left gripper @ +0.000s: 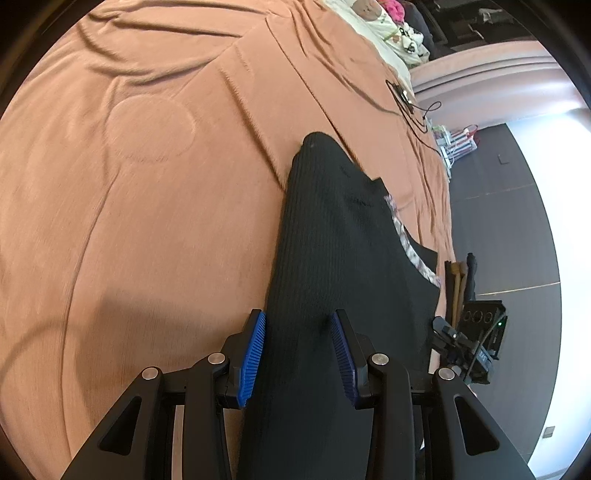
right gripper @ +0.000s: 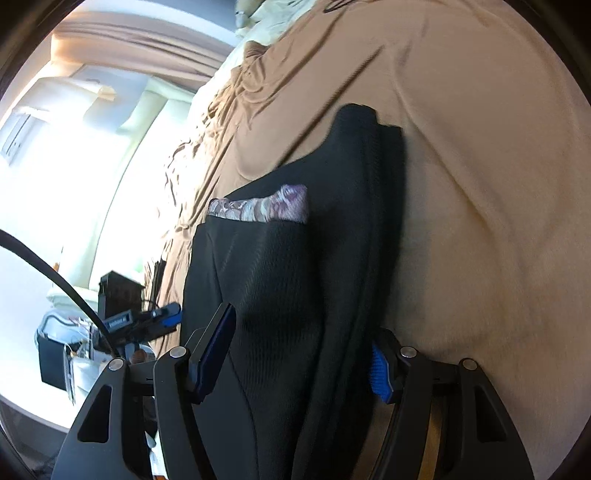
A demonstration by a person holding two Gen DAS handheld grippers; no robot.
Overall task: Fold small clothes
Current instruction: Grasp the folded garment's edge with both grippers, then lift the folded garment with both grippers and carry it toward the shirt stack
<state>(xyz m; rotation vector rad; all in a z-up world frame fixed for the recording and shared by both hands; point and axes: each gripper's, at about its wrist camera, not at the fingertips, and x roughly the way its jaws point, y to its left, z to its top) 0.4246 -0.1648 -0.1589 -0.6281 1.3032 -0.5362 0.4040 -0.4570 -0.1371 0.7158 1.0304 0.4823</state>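
Note:
A black ribbed garment with a lilac floral strip lies stretched over a salmon blanket on a bed. My left gripper has its blue pads closed on a bunched end of this cloth. In the right wrist view the same black garment, folded thick, shows its floral strip. My right gripper holds that thick fold between its pads, the jaws standing fairly wide around it. The left hand's gripper shows at the garment's left edge.
A black cable with a small device lies on the blanket near the bed's right edge. Light clothes are piled at the far end. Dark floor runs beside the bed. A bright window and curtain fill the left of the right wrist view.

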